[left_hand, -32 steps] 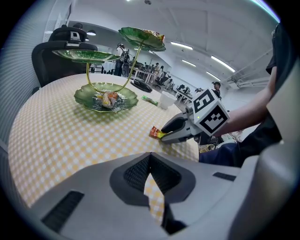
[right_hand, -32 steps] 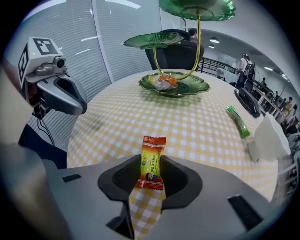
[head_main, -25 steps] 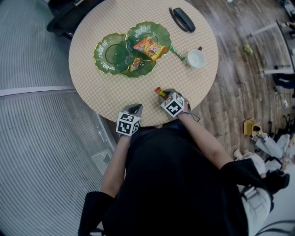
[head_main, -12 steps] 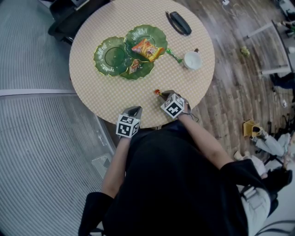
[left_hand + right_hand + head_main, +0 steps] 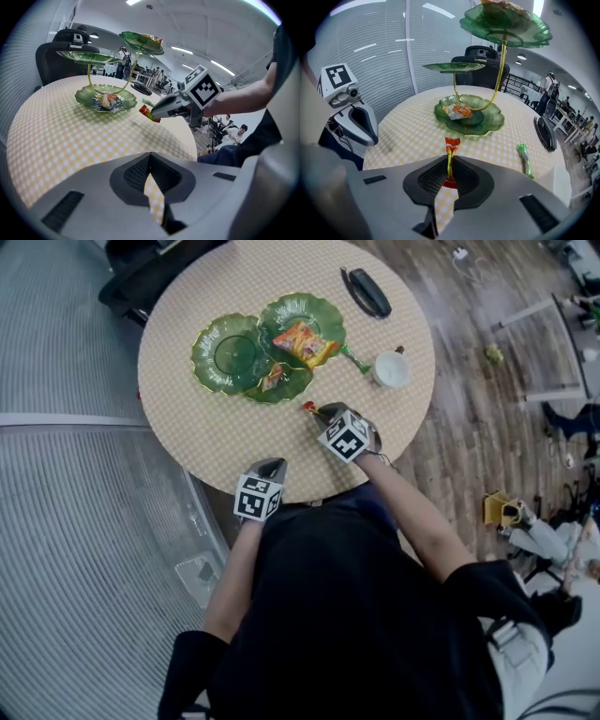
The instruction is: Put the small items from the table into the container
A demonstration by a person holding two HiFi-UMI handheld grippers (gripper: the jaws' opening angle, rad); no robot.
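My right gripper (image 5: 321, 412), clamped on the small red-orange foil sachet (image 5: 451, 144), is now lifted nearer the green leaf-shaped tiered dish (image 5: 232, 354); my left gripper (image 5: 273, 466) stays closed, empty.

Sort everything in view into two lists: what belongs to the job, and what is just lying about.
Job:
red sachet, pinched in the right tongs
green stick packet on the table
green tiered dish stand, holding an orange snack bag and a small packet

Lying about:
white cup
black case
office chair
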